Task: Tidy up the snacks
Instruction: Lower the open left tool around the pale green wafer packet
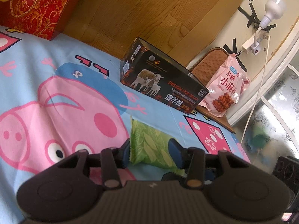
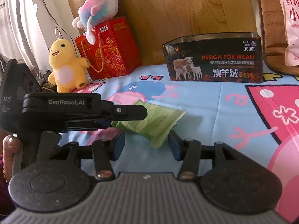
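A green leaf-print snack packet (image 1: 152, 146) lies on the cartoon bedsheet between the fingers of my left gripper (image 1: 150, 152), whose blue pads sit at its two sides. In the right wrist view the left gripper (image 2: 129, 116) reaches in from the left over the same packet (image 2: 155, 123). My right gripper (image 2: 146, 144) is open and empty, just in front of the packet's near corner. A black open-top box (image 1: 164, 85) printed with sheep stands farther back; it also shows in the right wrist view (image 2: 214, 61). A pink snack bag (image 1: 224, 91) leans beside it.
A red gift bag (image 2: 110, 52) with a plush toy on top and a yellow plush duck (image 2: 65, 65) stand at the back left. A wooden headboard (image 2: 183, 15) runs behind. A brown chair (image 1: 207, 65) and a power strip with cable (image 1: 252, 43) are at the bed's side.
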`<action>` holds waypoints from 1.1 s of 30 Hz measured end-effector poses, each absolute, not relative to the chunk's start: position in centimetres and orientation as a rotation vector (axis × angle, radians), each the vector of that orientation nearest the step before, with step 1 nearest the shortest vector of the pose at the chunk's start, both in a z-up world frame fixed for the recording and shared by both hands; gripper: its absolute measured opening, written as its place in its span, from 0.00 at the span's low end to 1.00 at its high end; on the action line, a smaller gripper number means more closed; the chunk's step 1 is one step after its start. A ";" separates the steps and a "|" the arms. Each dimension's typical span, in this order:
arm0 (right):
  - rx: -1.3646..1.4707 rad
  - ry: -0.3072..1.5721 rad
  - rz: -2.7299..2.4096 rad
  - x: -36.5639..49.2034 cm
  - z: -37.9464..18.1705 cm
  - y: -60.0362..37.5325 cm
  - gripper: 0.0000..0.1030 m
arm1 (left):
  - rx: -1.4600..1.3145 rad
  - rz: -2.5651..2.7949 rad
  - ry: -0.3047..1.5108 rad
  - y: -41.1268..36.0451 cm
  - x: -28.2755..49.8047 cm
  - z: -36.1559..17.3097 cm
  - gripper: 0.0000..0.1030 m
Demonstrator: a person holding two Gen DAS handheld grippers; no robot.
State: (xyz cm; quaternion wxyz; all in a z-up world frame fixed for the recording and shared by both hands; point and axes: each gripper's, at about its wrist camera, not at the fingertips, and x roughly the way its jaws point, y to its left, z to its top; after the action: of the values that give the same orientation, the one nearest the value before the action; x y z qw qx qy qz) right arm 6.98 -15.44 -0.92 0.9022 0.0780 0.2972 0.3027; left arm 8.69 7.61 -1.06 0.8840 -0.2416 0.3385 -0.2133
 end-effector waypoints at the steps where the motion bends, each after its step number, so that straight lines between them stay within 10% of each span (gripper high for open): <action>1: 0.153 0.613 0.625 6.9 -0.9 -15.4 0.53 | -0.502 -0.444 0.704 7.6 8.7 -1.1 0.42; 16: 0.012 0.597 0.591 6.3 -0.7 -13.6 0.55 | -0.477 -0.442 0.701 7.3 8.3 -0.9 0.42; 23: 0.022 0.595 0.492 6.9 -0.8 -14.3 0.19 | -0.472 -0.446 0.703 7.3 8.4 -0.9 0.42; 33: 0.033 0.596 0.487 6.5 -0.7 -13.9 0.27 | -0.460 -0.443 0.696 7.4 8.1 -0.8 0.42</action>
State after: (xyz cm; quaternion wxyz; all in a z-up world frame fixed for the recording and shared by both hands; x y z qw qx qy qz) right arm 6.46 -13.94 -0.68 0.9267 0.0161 0.2907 0.2378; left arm 8.15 7.38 -0.77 0.8905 -0.2217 0.3352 -0.2131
